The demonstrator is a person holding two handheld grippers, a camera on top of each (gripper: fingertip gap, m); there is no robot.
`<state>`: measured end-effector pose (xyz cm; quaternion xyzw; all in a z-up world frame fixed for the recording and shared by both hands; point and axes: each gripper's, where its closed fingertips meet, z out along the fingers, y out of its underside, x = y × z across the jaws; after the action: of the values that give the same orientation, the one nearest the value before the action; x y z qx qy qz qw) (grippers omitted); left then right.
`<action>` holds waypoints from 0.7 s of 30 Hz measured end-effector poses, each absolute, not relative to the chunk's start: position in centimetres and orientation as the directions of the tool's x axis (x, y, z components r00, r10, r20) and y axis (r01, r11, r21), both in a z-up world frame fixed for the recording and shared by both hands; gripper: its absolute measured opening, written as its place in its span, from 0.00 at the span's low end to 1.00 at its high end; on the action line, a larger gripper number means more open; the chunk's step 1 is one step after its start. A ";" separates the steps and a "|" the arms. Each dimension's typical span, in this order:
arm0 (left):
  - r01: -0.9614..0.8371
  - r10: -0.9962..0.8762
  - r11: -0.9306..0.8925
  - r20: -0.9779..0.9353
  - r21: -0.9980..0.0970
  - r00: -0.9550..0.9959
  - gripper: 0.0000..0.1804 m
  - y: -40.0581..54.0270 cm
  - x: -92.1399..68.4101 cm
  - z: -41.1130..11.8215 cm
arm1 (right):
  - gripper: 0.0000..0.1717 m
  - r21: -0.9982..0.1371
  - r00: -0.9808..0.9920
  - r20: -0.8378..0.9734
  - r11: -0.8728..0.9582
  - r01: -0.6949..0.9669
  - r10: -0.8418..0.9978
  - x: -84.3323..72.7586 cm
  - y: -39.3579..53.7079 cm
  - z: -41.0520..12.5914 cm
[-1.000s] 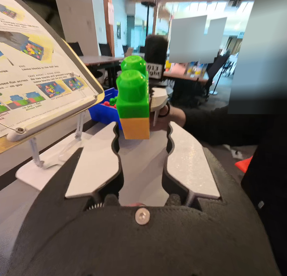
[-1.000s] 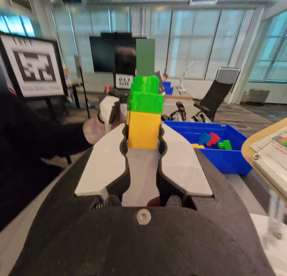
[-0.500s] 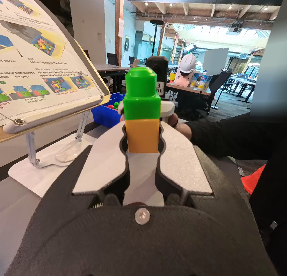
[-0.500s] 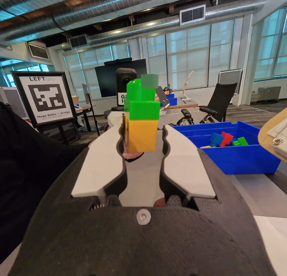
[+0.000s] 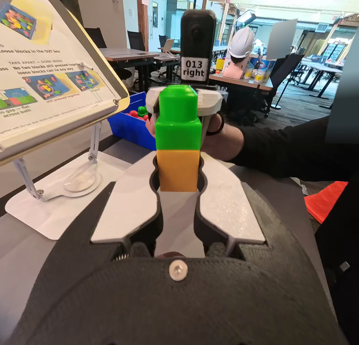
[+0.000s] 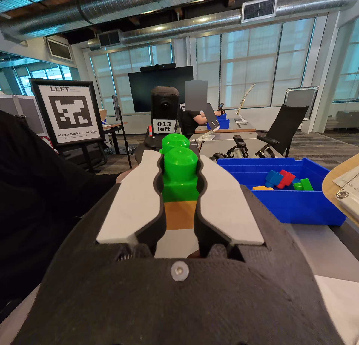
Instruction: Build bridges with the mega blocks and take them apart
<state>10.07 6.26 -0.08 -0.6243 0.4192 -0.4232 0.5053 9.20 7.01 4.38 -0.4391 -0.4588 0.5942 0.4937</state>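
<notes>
Two blocks, pressed together, are held in the air between both grippers: one green block [image 5: 178, 129] on top of one yellow block [image 5: 178, 170]. The green block shows two studs in the right wrist view.

The left gripper [image 5: 177, 172] points level and forward, its two fingers closed narrow on the yellow block, pads against both sides. The right gripper [image 6: 179, 172] faces it from the opposite side, fingers closed narrow on the green block, pads pressing its stud and body. A hand [image 5: 221, 141] in a dark sleeve carries the right gripper.

Beyond — one blue bin [image 6: 303, 209] on the grey table [image 6: 326, 254], holding loose blocks: blue, red, green and yellow, exact count not clear. One instruction board [image 5: 48, 67] stands on a white stand at the left gripper's left side.
</notes>
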 end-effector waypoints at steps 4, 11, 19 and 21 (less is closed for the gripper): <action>-0.122 -0.945 -0.141 0.098 -0.982 0.312 0.19 6.5 10.0 -0.3 | 0.18 -0.980 -0.109 -0.069 -0.088 -0.180 0.992 9.1 7.2 4.2; -0.129 -0.940 -0.142 0.093 -0.981 0.327 0.19 6.7 9.9 -0.3 | 0.19 -0.977 -0.102 -0.072 -0.090 -0.193 0.992 9.0 7.3 4.1; -0.080 -0.944 -0.148 0.116 -0.986 0.309 0.20 6.7 9.5 0.1 | 0.29 -0.981 -0.063 -0.054 -0.064 -0.182 0.997 9.2 7.8 4.4; -0.057 -0.945 -0.163 0.139 -0.985 0.298 0.20 6.9 9.0 0.2 | 0.29 -0.984 -0.039 -0.034 -0.040 -0.174 0.999 9.9 8.3 5.0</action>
<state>9.04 6.90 0.22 -0.6249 0.4005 -0.4368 0.5082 9.88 8.28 4.97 -0.4541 -0.4538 0.5601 0.5236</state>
